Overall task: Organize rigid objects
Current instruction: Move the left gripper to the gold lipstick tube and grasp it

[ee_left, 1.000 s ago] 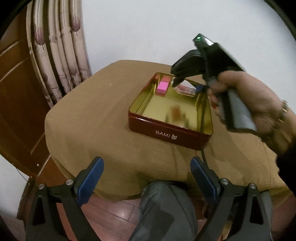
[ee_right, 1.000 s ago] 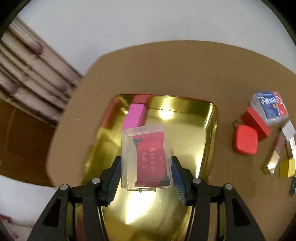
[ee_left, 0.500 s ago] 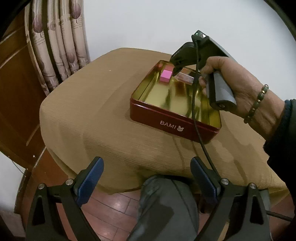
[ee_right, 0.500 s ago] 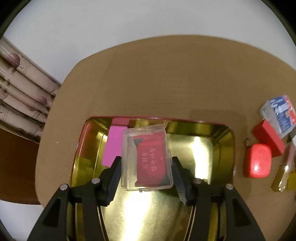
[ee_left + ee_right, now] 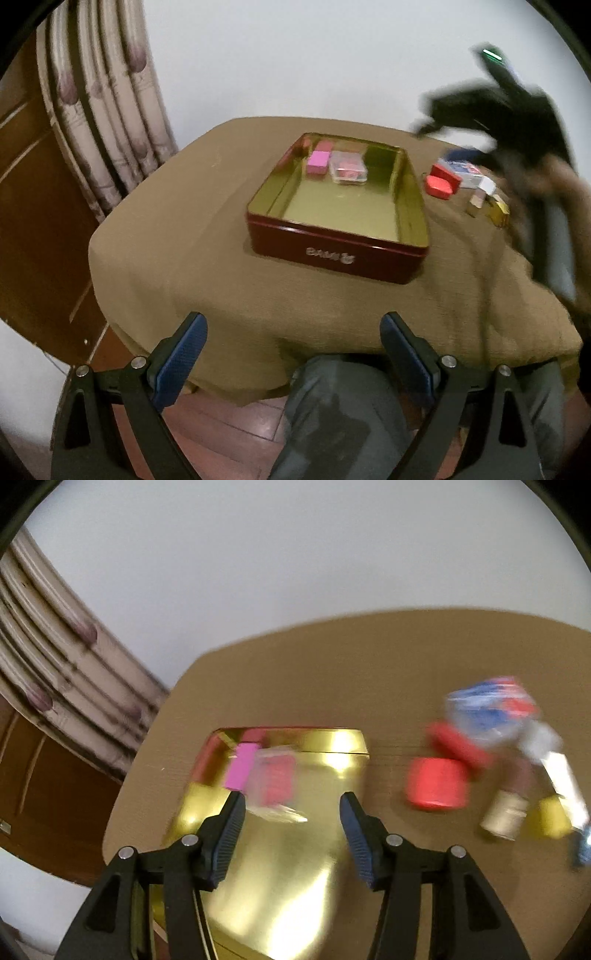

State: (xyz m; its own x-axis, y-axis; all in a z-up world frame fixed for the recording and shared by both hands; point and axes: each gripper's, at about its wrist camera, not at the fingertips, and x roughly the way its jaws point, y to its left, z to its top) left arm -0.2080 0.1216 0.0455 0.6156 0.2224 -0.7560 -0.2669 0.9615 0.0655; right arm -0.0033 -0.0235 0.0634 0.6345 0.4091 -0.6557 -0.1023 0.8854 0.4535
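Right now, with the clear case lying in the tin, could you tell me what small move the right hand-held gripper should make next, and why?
Probably swing the right hand-held gripper right, toward the red box. It is open and empty, the clear case already lies in the tin beside the pink block, and the red box looks nearest.

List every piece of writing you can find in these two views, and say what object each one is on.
White lettering on the red tin's front wall: blurred, not legible.
Print on the blue and white packet: too blurred and small to read.
Red card inside the clear case: any print is unreadable.
Nothing else carries visible writing.
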